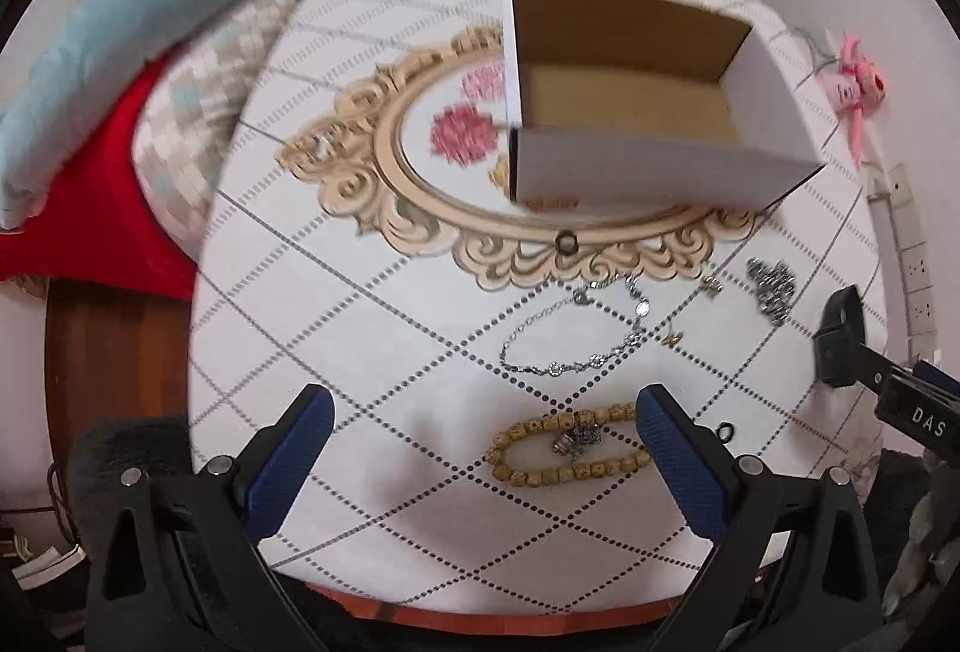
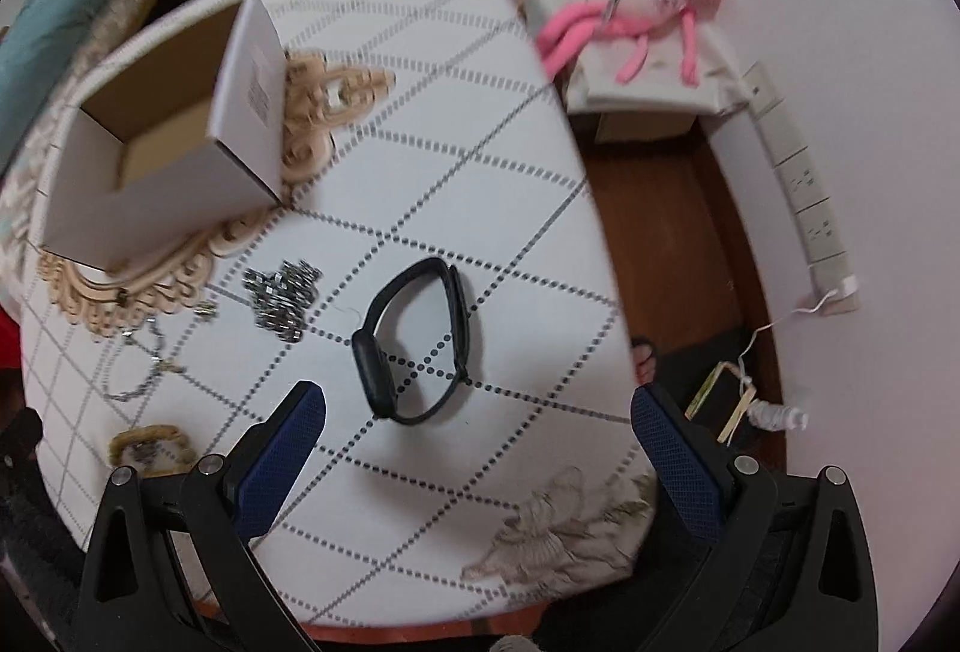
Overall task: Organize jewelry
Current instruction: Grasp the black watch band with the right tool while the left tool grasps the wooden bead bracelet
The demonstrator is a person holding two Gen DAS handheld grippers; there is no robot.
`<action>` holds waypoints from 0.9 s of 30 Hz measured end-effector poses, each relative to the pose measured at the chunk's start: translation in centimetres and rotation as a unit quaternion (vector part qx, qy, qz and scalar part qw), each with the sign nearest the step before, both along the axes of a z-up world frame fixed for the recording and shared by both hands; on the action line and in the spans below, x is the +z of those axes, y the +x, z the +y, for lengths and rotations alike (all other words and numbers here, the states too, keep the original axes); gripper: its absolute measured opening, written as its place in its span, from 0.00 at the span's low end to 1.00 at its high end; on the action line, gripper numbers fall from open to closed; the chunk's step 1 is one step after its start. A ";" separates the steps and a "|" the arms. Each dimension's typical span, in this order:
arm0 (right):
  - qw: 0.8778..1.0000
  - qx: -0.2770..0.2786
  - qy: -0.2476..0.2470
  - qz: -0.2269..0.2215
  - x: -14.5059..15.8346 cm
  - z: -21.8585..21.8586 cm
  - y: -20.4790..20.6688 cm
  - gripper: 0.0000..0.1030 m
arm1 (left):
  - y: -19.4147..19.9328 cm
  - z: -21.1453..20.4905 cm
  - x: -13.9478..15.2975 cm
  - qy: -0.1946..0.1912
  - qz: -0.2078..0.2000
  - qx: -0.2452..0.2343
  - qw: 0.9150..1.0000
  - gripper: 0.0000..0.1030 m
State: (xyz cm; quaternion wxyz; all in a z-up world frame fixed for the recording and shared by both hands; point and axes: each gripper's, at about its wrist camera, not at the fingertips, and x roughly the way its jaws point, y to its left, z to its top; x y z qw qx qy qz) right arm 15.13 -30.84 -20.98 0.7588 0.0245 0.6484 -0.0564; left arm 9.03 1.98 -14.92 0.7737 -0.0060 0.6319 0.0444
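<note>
An open white cardboard box (image 1: 648, 159) with a brown inside stands on the round table (image 1: 360, 328); it also shows in the right wrist view (image 2: 162, 184). A yellow bead bracelet (image 1: 570, 451) lies just ahead of my open, empty left gripper (image 1: 483, 412), near its right finger. A silver chain bracelet (image 1: 570, 334), small earrings (image 1: 711, 286) and a heap of silver chain (image 1: 771, 286) lie beyond. A black smart band (image 2: 414, 340) lies ahead of my open, empty right gripper (image 2: 480, 406). The silver heap (image 2: 282, 298) lies left of the band.
A small black ring (image 1: 725, 431) lies by the left gripper's right finger. Pillows (image 1: 168, 9) and a red cloth (image 1: 102, 208) lie left of the table. A pink plush toy (image 2: 648, 9) sits on a stand beyond the table. Power sockets (image 2: 810, 208) line the right wall.
</note>
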 end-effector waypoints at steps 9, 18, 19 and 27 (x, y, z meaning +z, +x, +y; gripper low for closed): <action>0.999 0.010 0.022 0.025 -4.0 1.5 1.2 0.81 | -0.1 0.4 -2.7 -0.036 0.029 0.004 0.999 0.91; 0.998 0.021 0.052 -0.016 -1.9 2.6 -0.4 0.45 | -2.6 1.4 -4.2 -0.070 0.053 -0.001 0.996 0.86; 0.998 0.019 0.059 -0.017 -1.6 2.7 -0.9 0.45 | -3.0 1.4 -4.7 -0.069 0.059 -0.005 0.996 0.78; 0.997 0.014 0.069 -0.019 -0.5 4.6 -4.9 0.45 | -3.8 0.5 -6.8 -0.045 0.058 -0.036 0.997 0.24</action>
